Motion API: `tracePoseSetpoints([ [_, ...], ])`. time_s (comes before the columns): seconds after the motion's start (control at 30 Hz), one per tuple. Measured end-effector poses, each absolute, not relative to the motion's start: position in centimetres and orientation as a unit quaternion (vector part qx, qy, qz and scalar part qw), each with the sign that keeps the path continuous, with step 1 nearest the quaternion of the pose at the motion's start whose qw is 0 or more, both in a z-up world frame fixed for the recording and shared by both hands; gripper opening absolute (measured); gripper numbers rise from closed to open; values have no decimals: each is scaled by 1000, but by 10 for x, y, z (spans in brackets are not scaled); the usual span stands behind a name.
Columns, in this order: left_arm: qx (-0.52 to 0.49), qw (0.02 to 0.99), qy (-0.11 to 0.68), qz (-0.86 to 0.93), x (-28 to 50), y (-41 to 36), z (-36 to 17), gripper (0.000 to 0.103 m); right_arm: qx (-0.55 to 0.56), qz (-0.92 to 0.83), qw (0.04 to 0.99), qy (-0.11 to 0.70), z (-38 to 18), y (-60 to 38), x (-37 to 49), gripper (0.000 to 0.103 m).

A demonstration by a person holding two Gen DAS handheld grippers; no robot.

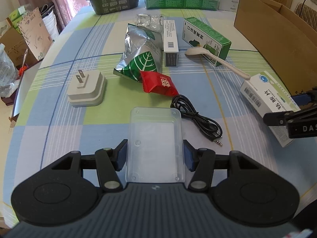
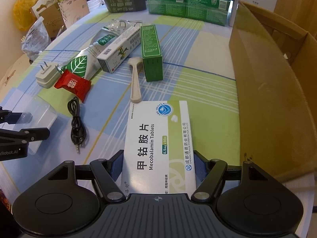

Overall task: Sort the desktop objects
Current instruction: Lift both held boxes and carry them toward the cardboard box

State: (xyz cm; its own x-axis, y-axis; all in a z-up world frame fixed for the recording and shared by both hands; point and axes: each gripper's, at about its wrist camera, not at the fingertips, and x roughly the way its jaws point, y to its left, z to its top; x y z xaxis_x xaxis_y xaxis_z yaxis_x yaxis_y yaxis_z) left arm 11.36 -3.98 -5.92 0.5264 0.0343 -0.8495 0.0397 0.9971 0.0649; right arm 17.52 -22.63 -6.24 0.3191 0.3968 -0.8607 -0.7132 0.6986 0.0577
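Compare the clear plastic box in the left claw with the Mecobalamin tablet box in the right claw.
The clear plastic box is see-through and unprinted; the tablet box is opaque white and green with printed text. The clear plastic box is an open tray showing the tablecloth through it; the tablet box is a closed carton. Both are rectangular, each gripped across its sides: one in the left claw, one in the right claw.

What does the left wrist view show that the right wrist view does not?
Only the left view shows the left gripper closed on the clear tray. Only the right view shows the printed top of the tablet box in the right gripper, and the yellow bag. Both show the spoon, black cable and red packet.
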Motion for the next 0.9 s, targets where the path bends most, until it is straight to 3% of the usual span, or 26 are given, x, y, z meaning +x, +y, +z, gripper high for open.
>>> tracePoseSetpoints([
  [0.47, 86, 879, 469, 28, 93, -45, -34, 51, -158, 357, 805, 446, -36, -241, 153, 68],
  [0.9, 57, 893, 446, 11, 85, -69, 10, 51, -138, 352, 835, 400, 18, -262, 147, 68],
])
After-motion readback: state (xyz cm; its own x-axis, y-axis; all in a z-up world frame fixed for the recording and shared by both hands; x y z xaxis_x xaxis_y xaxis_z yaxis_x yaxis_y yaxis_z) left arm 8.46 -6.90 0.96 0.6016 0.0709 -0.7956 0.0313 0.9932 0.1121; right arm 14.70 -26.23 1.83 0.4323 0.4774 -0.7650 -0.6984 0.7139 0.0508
